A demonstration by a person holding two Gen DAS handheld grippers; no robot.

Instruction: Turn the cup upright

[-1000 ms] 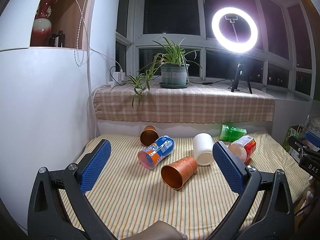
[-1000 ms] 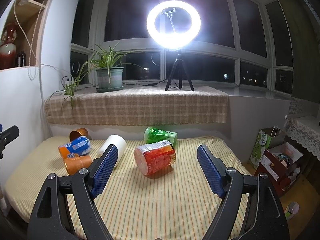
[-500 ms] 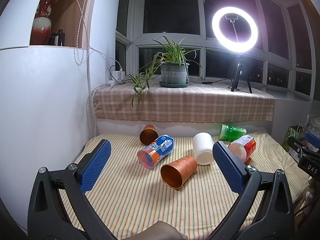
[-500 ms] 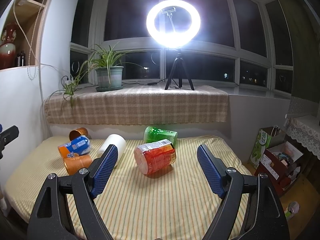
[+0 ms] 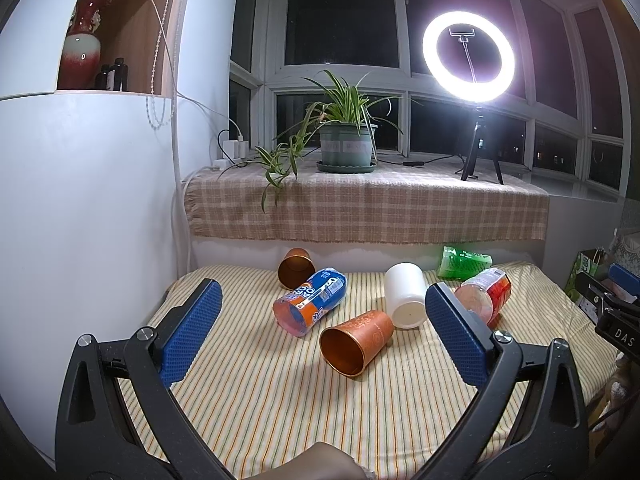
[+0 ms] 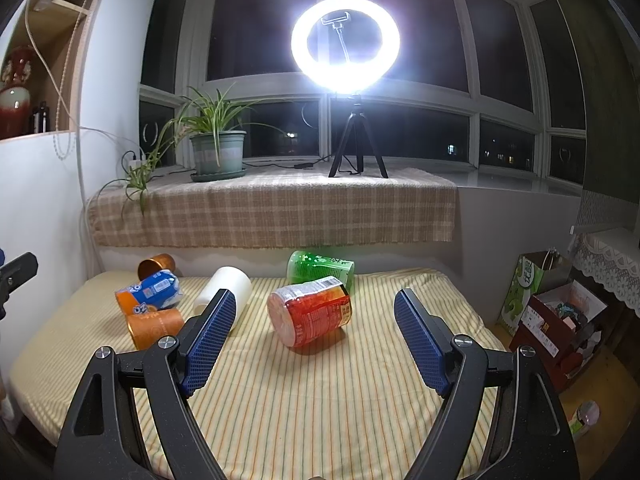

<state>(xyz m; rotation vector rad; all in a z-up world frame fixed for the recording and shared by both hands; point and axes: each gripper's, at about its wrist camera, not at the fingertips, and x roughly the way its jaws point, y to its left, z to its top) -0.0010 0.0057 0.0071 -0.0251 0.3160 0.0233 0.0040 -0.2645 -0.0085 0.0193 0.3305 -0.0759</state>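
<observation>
Several cups lie on their sides on the striped table. A copper cup lies nearest my left gripper, mouth toward me. Behind it lie a blue-orange cup, a white cup, a second copper cup, a red-labelled cup and a green cup. My left gripper is open and empty, above the table's near part. My right gripper is open and empty, with the red-labelled cup just beyond its fingers and the green cup behind.
A sill with a checked cloth runs behind the table, bearing a potted plant and a ring light on a tripod. A white wall bounds the left. Boxes and bags stand on the floor at right.
</observation>
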